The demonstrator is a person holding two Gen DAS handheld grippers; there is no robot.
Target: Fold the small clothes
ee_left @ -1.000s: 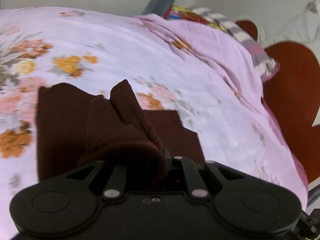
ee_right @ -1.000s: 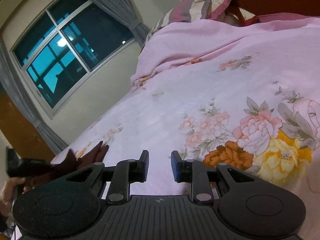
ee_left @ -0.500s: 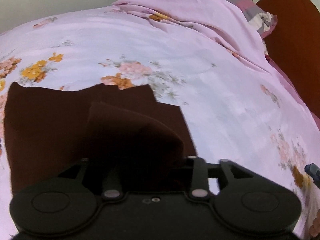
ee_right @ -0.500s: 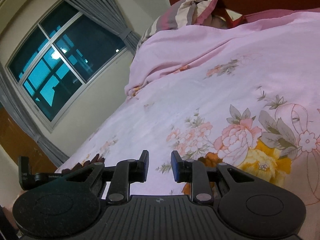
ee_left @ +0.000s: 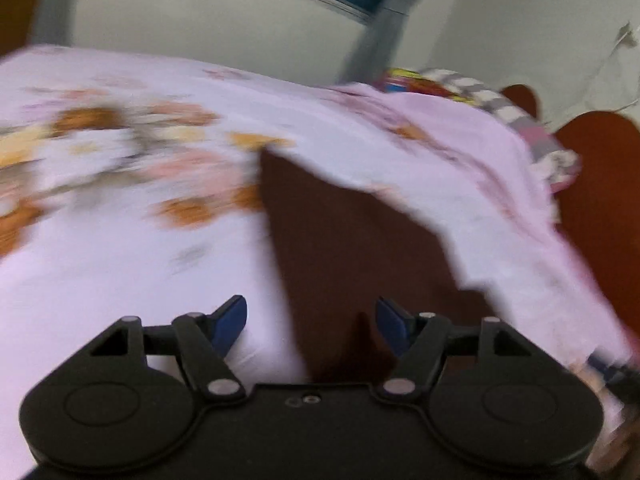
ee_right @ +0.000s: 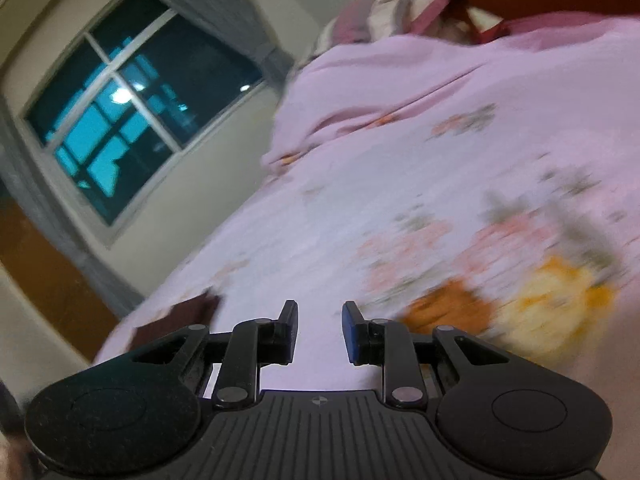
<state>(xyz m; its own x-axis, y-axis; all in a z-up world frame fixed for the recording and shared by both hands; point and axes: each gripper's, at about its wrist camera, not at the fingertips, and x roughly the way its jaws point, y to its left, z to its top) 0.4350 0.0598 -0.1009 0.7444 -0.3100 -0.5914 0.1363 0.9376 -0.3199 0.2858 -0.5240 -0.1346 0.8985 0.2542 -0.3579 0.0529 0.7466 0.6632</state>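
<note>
A dark brown cloth (ee_left: 352,248) lies flat on the pink floral bedsheet (ee_left: 132,264), blurred by motion. My left gripper (ee_left: 311,322) hovers over the cloth's near edge with its jaws opening; the cloth lies below the gap, and the blue pads do not press on it. In the right wrist view a corner of the brown cloth (ee_right: 188,312) shows at the lower left. My right gripper (ee_right: 320,332) is off to its right above bare sheet, jaws a little apart with nothing between them.
Striped pillows (ee_left: 532,136) and a reddish-brown headboard (ee_left: 600,184) stand at the head of the bed. A bunched pink blanket (ee_right: 420,88) lies near them. A window (ee_right: 132,108) with grey curtains sits in the wall beside the bed.
My left gripper let go of the bunched brown cloth and spread its jaws; the cloth now lies flat. The left view swung sideways across the bed. The right gripper's jaws kept the same gap.
</note>
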